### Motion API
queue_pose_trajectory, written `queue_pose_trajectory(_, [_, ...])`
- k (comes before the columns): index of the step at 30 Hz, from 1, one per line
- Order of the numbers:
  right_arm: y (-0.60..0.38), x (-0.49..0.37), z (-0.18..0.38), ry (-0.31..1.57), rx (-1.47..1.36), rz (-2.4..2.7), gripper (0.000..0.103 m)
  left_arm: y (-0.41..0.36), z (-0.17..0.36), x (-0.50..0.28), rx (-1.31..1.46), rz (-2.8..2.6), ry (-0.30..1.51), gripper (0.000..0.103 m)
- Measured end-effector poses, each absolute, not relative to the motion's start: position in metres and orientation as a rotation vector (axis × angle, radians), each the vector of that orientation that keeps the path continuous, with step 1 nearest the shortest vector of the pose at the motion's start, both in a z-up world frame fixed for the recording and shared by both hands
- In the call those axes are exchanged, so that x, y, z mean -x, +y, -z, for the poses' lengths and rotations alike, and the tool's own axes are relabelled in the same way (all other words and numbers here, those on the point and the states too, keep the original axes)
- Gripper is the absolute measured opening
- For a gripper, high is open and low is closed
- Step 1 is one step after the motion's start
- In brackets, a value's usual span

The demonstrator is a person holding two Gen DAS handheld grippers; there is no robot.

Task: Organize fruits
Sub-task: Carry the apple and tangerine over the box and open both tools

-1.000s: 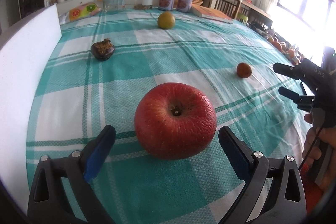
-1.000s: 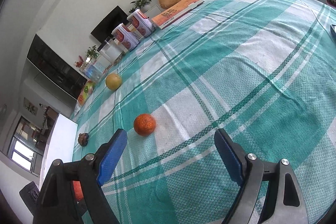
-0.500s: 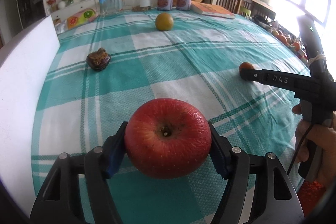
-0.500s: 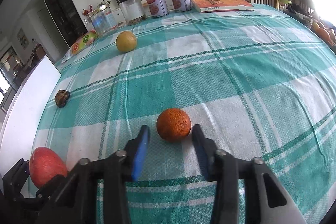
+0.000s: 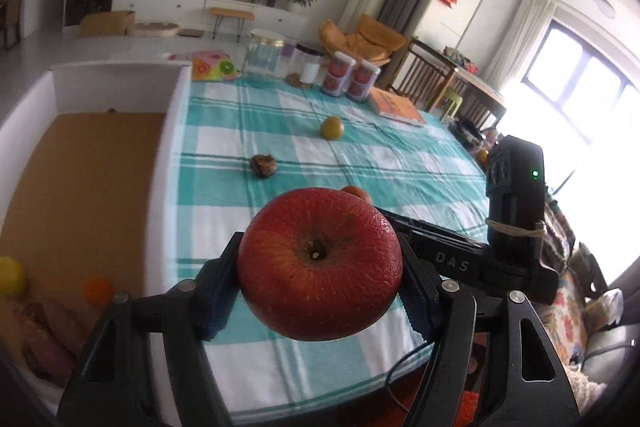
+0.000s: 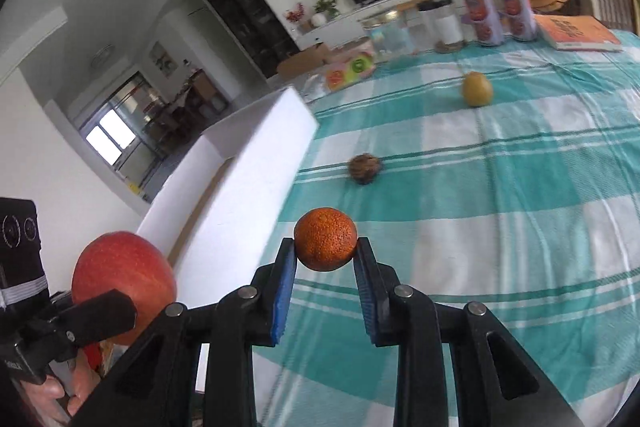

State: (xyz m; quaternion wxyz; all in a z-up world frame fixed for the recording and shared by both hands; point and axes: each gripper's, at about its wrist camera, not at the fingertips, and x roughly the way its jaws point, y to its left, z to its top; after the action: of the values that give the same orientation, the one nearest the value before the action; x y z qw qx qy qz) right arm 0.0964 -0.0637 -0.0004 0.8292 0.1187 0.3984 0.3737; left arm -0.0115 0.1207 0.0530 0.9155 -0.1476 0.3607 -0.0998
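A big red apple [image 5: 320,263] hangs above the checked tablecloth, and my left gripper [image 5: 320,279] is shut on it. In the right wrist view the same apple [image 6: 120,267] shows at the lower left. My right gripper [image 6: 325,259] is shut on a small orange [image 6: 325,245], lifted off the cloth. On the cloth lie a yellow-green fruit [image 5: 332,127] [image 6: 477,89] and a dark brown wrinkled fruit [image 5: 263,165] [image 6: 363,169]. A white-walled box [image 5: 168,131] with a brown floor stands left of the table, with an orange fruit [image 5: 97,291] and a yellow fruit [image 5: 11,275] inside.
At the table's far end stand a glass jar [image 5: 264,61], two cans [image 5: 352,79], a book [image 5: 396,107] and a fruit-print pack [image 5: 212,67]. The right gripper's body [image 5: 514,211] crosses just behind the apple. Chairs stand at the far right.
Both grippers closed on their fruit and rose: the left lifted the apple off the cloth, the right picked up the small orange and swung left toward the white box.
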Motion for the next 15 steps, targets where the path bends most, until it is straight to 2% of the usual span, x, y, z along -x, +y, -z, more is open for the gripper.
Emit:
queue_pose_trajectory(4, [0.017, -0.061, -0.026, 0.849, -0.13, -0.999, 0.03, 0.194, -0.054, 0.018, 0.321, 0.003, 0.744, 0.072])
queue_pose_trajectory(8, [0.077, -0.027, -0.024, 0.881, 0.025, -1.121, 0.03, 0.253, -0.024, 0.007, 0.332, -0.191, 0.81, 0.072])
queue_pose_trajectory(15, [0.12, -0.008, 0.011, 0.96, 0.212, -1.122, 0.032, 0.279, 0.026, -0.006, 0.356, -0.309, 0.964, 0.072])
